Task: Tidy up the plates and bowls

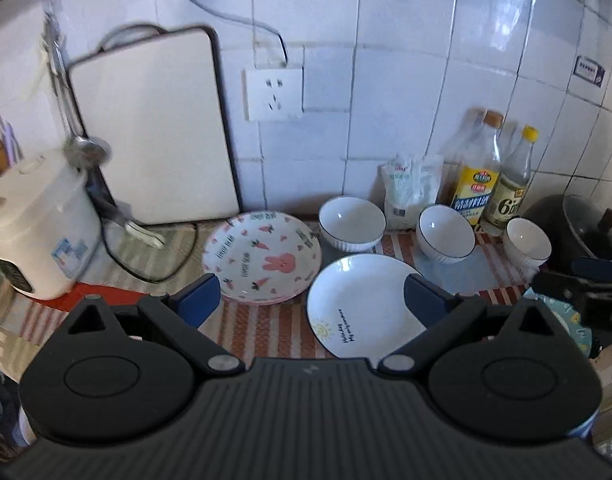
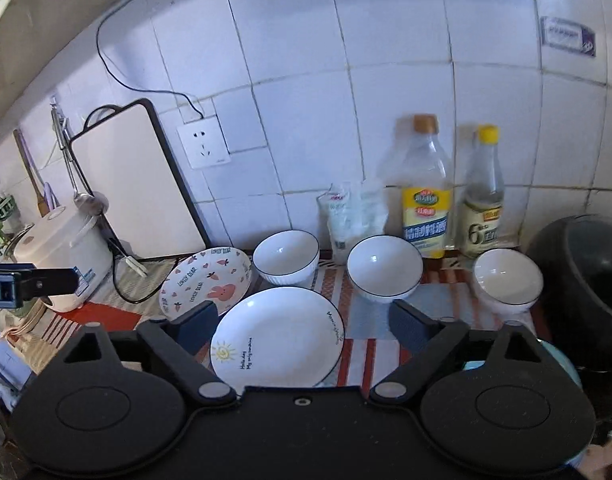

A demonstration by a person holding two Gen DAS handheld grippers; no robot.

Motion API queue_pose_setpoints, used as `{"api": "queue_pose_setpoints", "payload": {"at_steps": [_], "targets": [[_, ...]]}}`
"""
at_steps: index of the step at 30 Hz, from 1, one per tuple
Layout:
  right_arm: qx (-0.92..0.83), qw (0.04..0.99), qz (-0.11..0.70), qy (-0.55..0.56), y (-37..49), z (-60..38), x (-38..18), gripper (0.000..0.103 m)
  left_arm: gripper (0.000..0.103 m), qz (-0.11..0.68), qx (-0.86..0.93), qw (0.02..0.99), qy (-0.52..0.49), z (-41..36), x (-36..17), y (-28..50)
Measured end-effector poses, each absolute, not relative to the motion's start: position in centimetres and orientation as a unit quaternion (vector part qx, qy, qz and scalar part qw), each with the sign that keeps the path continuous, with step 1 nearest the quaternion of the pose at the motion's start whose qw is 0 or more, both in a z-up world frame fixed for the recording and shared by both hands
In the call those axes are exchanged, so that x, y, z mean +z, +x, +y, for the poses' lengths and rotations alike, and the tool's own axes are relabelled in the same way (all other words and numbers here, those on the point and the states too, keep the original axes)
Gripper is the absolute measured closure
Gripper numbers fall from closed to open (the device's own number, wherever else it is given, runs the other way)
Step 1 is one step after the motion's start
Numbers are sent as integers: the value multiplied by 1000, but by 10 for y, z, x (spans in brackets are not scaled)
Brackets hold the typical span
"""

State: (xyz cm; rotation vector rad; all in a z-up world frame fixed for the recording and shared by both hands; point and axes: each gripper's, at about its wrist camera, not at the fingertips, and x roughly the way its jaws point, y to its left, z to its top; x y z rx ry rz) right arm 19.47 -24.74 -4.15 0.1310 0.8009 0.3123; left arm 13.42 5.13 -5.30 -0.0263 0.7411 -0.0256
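Note:
A pink bunny-print plate (image 1: 262, 258) (image 2: 206, 280) lies on the striped mat. Beside it on the right is a white plate with a sun drawing (image 1: 361, 304) (image 2: 278, 336). Three white bowls with dark rims stand upright behind them: left (image 1: 351, 222) (image 2: 286, 256), middle (image 1: 445, 238) (image 2: 383, 266), right (image 1: 527, 242) (image 2: 507, 280). My left gripper (image 1: 311, 302) hovers open above the gap between the two plates, holding nothing. My right gripper (image 2: 304, 326) is open over the white plate, with nothing gripped.
A white rice cooker (image 1: 38, 224) and a cutting board (image 1: 154, 128) stand at the left. A salt bag (image 1: 409, 188) and two bottles (image 1: 477, 176) line the tiled wall. A dark wok (image 1: 585, 224) sits at the right, with a teal dish (image 1: 565, 316) partly hidden below it.

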Motion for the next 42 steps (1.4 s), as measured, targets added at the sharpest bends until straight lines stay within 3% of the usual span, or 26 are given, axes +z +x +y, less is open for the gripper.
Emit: {"api": "queue_pose_setpoints", "payload": {"at_steps": [2, 8, 13, 21, 27, 34, 35, 37, 38, 42], "targets": [[127, 911, 385, 77, 205, -245, -58, 13, 9, 401, -21, 915, -42, 53, -70, 153], [150, 890, 421, 89, 240, -235, -99, 15, 11, 432, -20, 900, -57, 49, -117, 186], [152, 865, 468, 99, 258, -232, -140, 22, 26, 472, -34, 880, -37, 41, -164, 217], [161, 833, 516, 113, 289, -232, -195, 47, 48, 496, -16, 867, -47, 48, -225, 262], [151, 834, 522, 93, 297, -220, -214, 60, 63, 491, -18, 868, -75, 61, -243, 273], [148, 822, 534, 132, 303, -226, -231, 62, 65, 509, -26, 857, -78, 64, -258, 281], [145, 821, 535, 138, 305, -227, -233, 65, 67, 512, -25, 855, -80, 64, -261, 282], [131, 822, 536, 143, 306, -229, -237, 82, 74, 525, -27, 847, -78, 63, -269, 285], [124, 823, 537, 142, 307, -231, -239, 92, 72, 535, -25, 841, -75, 63, -275, 287], [126, 812, 540, 181, 309, -243, -246, 94, 79, 531, -30, 834, -144, 73, -283, 286]]}}
